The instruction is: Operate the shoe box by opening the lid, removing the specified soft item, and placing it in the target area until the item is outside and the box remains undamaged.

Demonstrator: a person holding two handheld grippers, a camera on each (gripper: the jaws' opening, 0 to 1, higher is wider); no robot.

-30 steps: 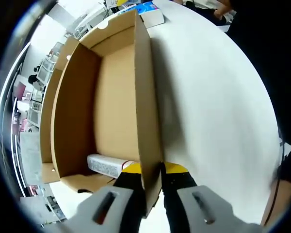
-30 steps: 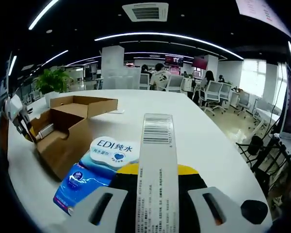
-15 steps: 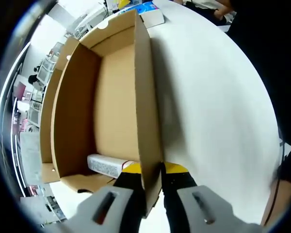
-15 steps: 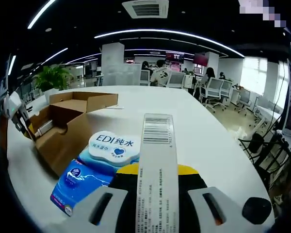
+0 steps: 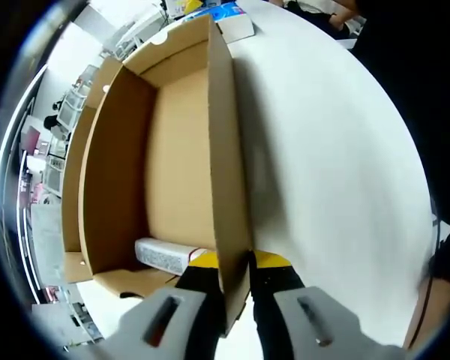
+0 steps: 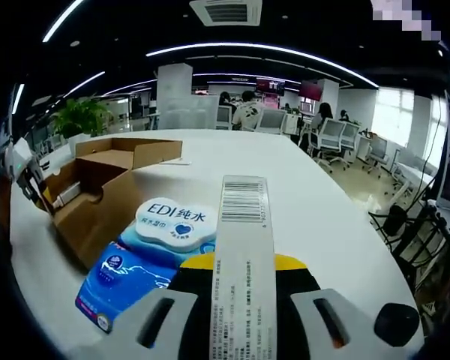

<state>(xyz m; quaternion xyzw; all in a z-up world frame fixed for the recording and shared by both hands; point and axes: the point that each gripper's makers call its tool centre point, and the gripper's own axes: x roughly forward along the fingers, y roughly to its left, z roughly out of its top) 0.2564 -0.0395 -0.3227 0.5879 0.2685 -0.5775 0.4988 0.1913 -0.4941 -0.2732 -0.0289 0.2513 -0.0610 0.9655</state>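
The open cardboard shoe box (image 5: 172, 150) lies on the white table (image 5: 330, 150). My left gripper (image 5: 236, 270) is shut on the box's near side wall (image 5: 226, 187). A small white carton (image 5: 165, 255) lies inside at the near end. In the right gripper view the same box (image 6: 97, 195) stands at the left, its lid (image 6: 131, 154) folded back. My right gripper (image 6: 244, 262) is shut on a long white barcoded box (image 6: 244, 255). A blue wet-wipes pack (image 6: 146, 259) lies on the table just beside it, with a white flip cap (image 6: 174, 223).
A white card (image 5: 236, 28) and the blue pack (image 5: 217, 11) lie past the box's far end. The left gripper (image 6: 22, 176) appears at the far left of the right gripper view. Office chairs (image 6: 322, 142), seated people and a potted plant (image 6: 82, 120) stand beyond the table.
The right gripper's camera has drifted slightly, so the wipes pack and box sit a little lower left. The left gripper view is unchanged.
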